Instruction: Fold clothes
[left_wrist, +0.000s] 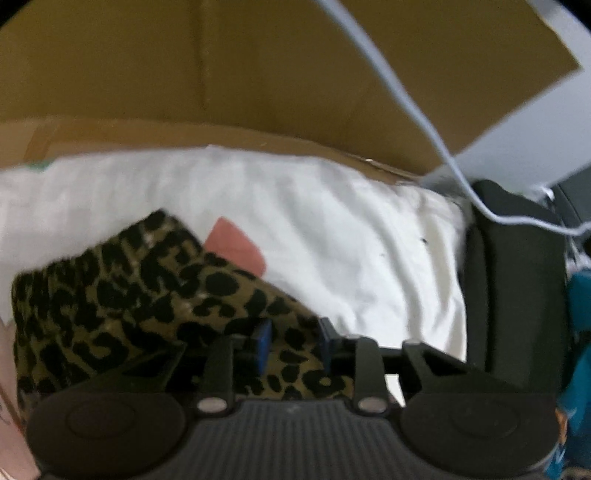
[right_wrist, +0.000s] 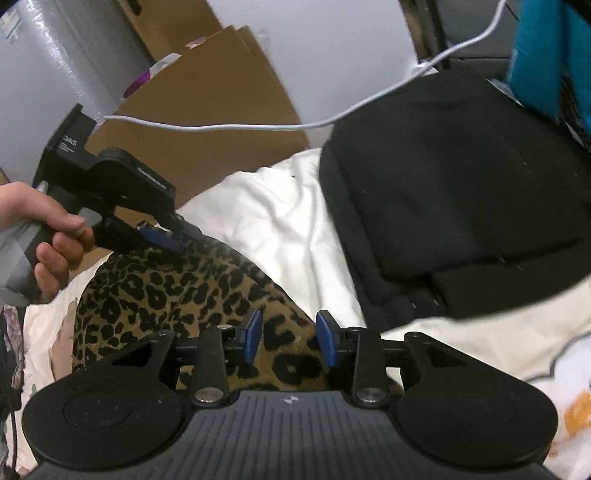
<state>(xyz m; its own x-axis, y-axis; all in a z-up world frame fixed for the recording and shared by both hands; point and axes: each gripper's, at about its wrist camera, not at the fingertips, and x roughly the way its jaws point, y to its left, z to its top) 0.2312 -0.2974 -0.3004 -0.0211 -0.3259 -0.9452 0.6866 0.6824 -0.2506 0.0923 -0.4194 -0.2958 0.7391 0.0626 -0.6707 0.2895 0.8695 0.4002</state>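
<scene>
A leopard-print garment (right_wrist: 177, 295) lies bunched on a white cloth (right_wrist: 273, 214). It also shows in the left wrist view (left_wrist: 140, 295). My right gripper (right_wrist: 288, 338) is open just above its near edge, jaws apart with cloth below them. My left gripper (left_wrist: 293, 341) is open over the garment's other edge, and it shows in the right wrist view (right_wrist: 162, 236) at the garment's far side, held by a hand. A black folded garment (right_wrist: 461, 192) lies to the right on the white cloth.
A cardboard box (left_wrist: 258, 74) stands behind the white cloth (left_wrist: 332, 229). A white cable (right_wrist: 258, 127) hangs across the scene. A pink patch (left_wrist: 236, 245) shows beside the leopard garment. Teal fabric (right_wrist: 543, 51) is at the far right. A foil-wrapped roll (right_wrist: 74, 48) stands at the back left.
</scene>
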